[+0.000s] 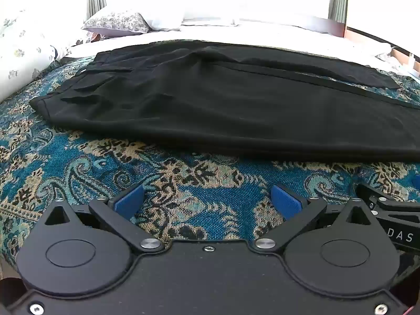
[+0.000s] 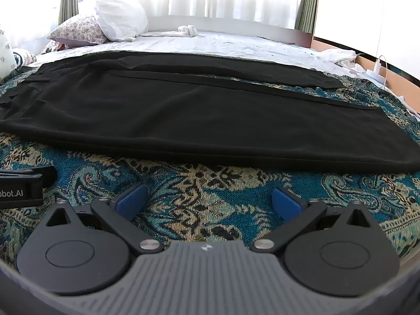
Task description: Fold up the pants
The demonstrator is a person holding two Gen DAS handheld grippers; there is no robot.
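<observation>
Ahead of both claws, spread flat across the bed: long black pants of thin soft cloth, waistband off to the left, leg hems off to the right, one leg lying nearer and one farther with a narrow strip of cover showing between them toward the hems. Probably light, limp and a little slippery; likely to sag and drag rather than hold a shape, so best lifted at two points together. Good holds, by the look of it: the stitched waistband corner forward and left of the left claw, and the near hem corner forward and right of the right claw.

Beneath the pants and under both claws: a blue and tan paisley woven bed cover, textured enough to snag or bunch if a pad digs in. Bare band of it between claws and the near pants edge, giving room to slide in low.

Beyond the pants: white sheet, open space for carrying a fold over. Far left: a floral grey pillow and a plain white pillow, well clear. Far right: bed edge with a white charger cable, worth avoiding.

Left claw: spread fully wide, empty, blue pads hovering over the cover. Right claw: likewise wide apart, holding nothing, just beside its partner.
</observation>
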